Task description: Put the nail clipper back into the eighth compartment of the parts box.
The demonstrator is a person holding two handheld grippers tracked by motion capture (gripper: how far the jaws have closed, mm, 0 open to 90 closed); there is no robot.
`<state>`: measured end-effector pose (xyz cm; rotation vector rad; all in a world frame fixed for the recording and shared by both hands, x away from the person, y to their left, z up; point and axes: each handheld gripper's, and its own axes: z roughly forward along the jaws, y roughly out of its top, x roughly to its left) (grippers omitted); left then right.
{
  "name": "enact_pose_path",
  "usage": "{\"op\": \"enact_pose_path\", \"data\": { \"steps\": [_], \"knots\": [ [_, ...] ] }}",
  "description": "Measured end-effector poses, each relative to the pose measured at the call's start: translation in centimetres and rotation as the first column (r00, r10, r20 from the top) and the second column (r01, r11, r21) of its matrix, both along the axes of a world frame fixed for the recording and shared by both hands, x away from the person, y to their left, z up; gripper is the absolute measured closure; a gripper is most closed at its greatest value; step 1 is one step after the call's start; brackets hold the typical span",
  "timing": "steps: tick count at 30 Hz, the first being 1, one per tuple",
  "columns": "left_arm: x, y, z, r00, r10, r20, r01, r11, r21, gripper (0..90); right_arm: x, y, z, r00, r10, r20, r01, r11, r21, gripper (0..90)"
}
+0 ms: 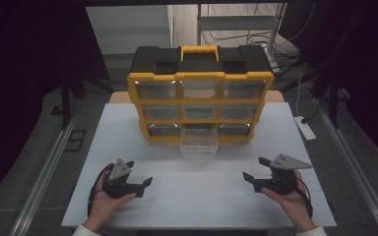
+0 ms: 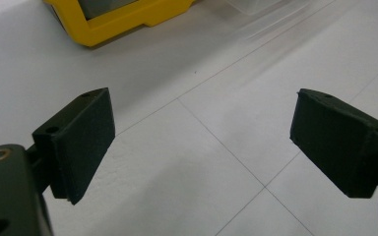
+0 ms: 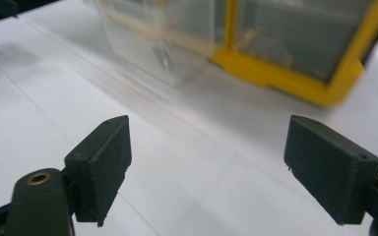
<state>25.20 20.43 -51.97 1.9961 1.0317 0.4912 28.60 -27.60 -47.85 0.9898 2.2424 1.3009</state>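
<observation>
Drawer: clear plastic drawer (image 1: 199,143) pulled out of the bottom-middle slot of the organizer, sticking out toward the person, resting on the table; looks empty, contents hard to tell.
Drawer in gripper views: blurred clear box (image 3: 147,39) just left of the organizer's yellow corner in the right gripper view; faint clear edge (image 2: 270,22) right of the yellow frame in the left gripper view.
Organizer: yellow-and-black organizer (image 1: 200,93) with a grid of clear drawers, upright at the far middle of the table, yellow handle (image 1: 199,50) on top.
Left gripper: left gripper (image 1: 139,174) in front of the organizer, to its left side, near the table's front edge; jaws wide apart, nothing between them; well apart from the drawer.
Left gripper own view: left gripper (image 2: 204,142) over bare table, jaws spread.
Right gripper: right gripper (image 1: 257,169) in front of the organizer, to its right side; jaws wide apart, holding nothing; well apart from the drawer.
Right gripper own view: right gripper (image 3: 206,157) aimed toward the drawer and the organizer's lower corner.
Table: white table (image 1: 197,196), faint seam lines.
Power strip: white power strip (image 1: 305,128) right of the organizer, by the table's edge.
</observation>
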Motion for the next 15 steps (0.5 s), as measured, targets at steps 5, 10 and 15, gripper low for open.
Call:
{"op": "enact_pose_path", "data": {
  "steps": [5,10,15],
  "knots": [
    [0.2,0.2,0.1,1.0000,0.005,0.003,-0.004,1.0000,-0.006,10.4,0.0,-1.5,-1.3,0.9998,-0.013,-0.014,0.013,0.9999,-0.005,18.6],
    [0.2,0.2,0.0,1.0000,0.004,0.000,-0.004,1.0000,-0.007,10.3,0.2,-1.8,-1.7,0.9997,-0.016,-0.019,0.016,0.9999,-0.005,18.6],
    [0.3,0.2,0.1,1.0000,0.002,-0.001,-0.002,0.9999,-0.016,10.3,0.3,-1.8,-1.8,0.9997,-0.014,-0.022,0.014,0.9999,-0.003,18.2]
  ]
}}
